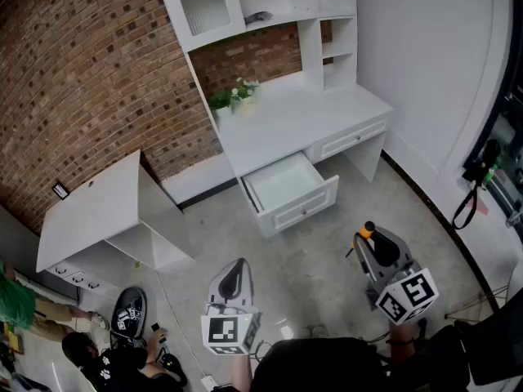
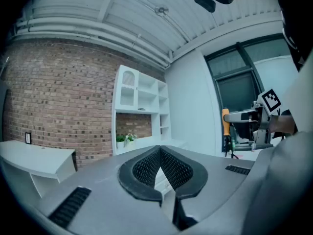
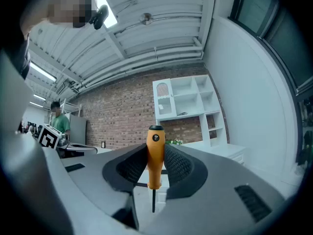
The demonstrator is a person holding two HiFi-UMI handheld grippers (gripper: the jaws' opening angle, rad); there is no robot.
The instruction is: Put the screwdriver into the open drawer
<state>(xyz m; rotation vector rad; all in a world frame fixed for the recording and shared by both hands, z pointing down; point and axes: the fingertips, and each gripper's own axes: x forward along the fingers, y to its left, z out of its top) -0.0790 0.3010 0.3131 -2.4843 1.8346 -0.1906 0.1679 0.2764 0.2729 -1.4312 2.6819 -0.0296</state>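
An orange-handled screwdriver (image 3: pixel 155 155) with a black cap stands upright between the pads of my right gripper (image 3: pixel 155 153), thin shaft pointing down; the gripper is shut on its handle. From the head view the right gripper (image 1: pixel 368 235) hovers over the floor, to the right of and nearer than the open drawer (image 1: pixel 286 184), with the screwdriver (image 1: pixel 368 230) at its tip. The drawer juts from the white desk (image 1: pixel 282 121) and looks empty inside. My left gripper (image 1: pixel 235 268) hangs lower left of the drawer, its jaw tips (image 2: pixel 160 151) meeting with nothing between them.
A white hutch with shelves (image 1: pixel 245 6) tops the desk, and a small plant (image 1: pixel 237 95) stands on it. A low white cabinet (image 1: pixel 98 211) sits left by the brick wall. Two people (image 1: pixel 106 358) are at the lower left. Cables (image 1: pixel 470 194) hang at right.
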